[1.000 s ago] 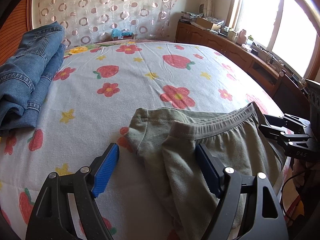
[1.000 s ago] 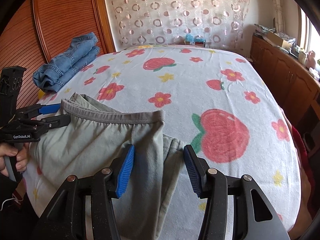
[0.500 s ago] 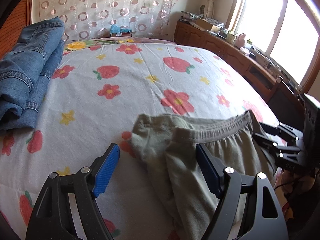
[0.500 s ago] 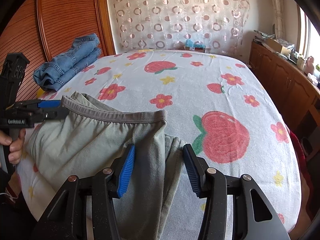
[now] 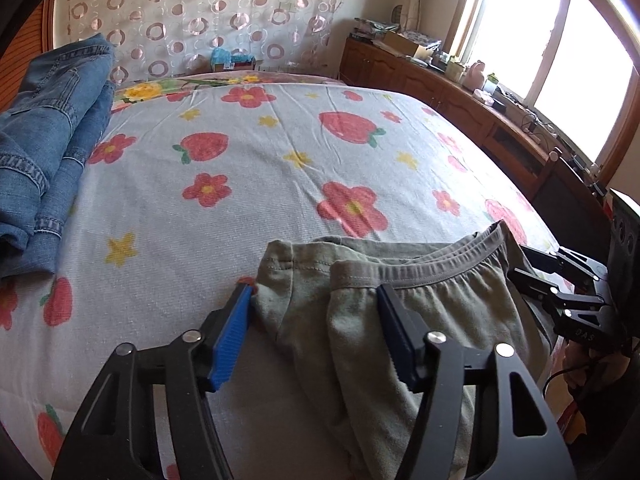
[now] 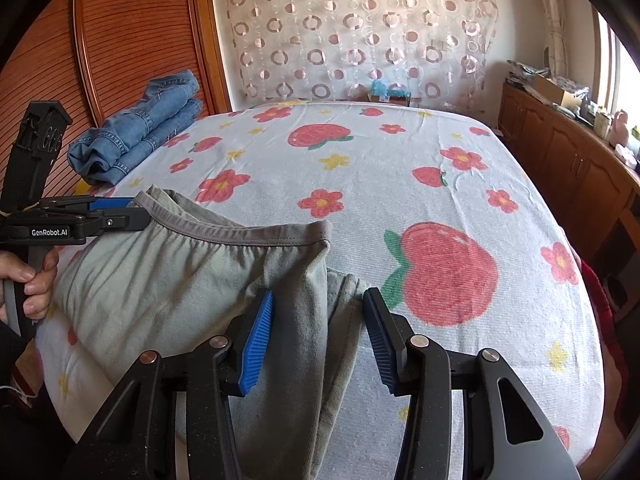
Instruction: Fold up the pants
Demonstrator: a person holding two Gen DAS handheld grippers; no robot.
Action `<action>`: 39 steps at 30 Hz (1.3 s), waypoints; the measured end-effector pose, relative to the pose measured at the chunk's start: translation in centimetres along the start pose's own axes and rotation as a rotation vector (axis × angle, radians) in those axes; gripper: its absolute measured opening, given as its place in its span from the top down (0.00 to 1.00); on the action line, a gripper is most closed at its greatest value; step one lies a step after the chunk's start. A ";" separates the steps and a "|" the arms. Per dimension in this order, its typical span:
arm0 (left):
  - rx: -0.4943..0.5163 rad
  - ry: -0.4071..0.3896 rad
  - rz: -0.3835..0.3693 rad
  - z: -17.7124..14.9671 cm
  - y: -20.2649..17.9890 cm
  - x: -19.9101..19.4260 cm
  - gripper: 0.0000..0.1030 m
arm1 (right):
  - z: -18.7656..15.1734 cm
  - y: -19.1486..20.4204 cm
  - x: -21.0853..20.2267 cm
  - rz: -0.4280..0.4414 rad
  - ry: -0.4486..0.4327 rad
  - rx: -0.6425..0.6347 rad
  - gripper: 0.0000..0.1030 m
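The grey-green pants lie at the near edge of the bed, with the waistband running across between the two grippers. The left gripper is wide and straddles one waistband corner. The right gripper is also wide, over the other side edge, holding nothing. Both reach forward, low and about level, equally near the cloth. Folded jeans lie well apart.

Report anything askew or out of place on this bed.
The olive pants lie bunched, one edge doubled over unevenly below the waistband, and hang off the bed's near edge. The folded jeans look tidy.
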State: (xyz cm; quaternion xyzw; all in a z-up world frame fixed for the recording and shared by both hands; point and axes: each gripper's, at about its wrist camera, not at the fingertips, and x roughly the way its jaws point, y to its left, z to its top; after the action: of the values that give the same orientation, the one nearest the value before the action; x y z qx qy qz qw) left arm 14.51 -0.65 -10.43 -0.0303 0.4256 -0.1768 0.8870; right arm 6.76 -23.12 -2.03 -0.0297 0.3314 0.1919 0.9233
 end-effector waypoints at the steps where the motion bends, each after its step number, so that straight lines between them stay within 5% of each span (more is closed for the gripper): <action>1: -0.001 -0.001 -0.001 0.0 0.0 0.0 0.39 | 0.0 0.0 0.0 -0.001 0.001 0.000 0.55; 4: -0.003 -0.001 -0.003 -0.1 0.0 -0.1 0.39 | 0.1 -0.1 0.0 -0.003 0.005 0.003 0.57; 13: 0.013 -0.008 -0.037 -0.1 -0.7 -0.2 0.62 | 0.3 -0.3 0.1 0.028 0.010 0.016 0.76; 23: 0.010 -0.011 -0.033 -0.2 -0.5 -0.1 0.63 | 0.2 -0.3 0.1 0.060 0.015 0.034 0.86; 27: 0.023 -0.026 -0.046 -0.3 -0.8 -0.4 0.82 | 0.2 -0.3 0.1 0.066 0.011 0.043 0.88; 39: 0.073 -0.165 -0.045 0.0 -3.3 -5.1 0.84 | 0.0 0.5 -2.1 0.059 -0.068 0.038 0.90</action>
State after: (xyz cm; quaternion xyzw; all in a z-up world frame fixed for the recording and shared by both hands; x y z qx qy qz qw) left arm 10.61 -1.97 -6.01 -0.0223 0.3435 -0.2090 0.9153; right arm 5.06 -23.41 -0.71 0.0043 0.3043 0.2136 0.9283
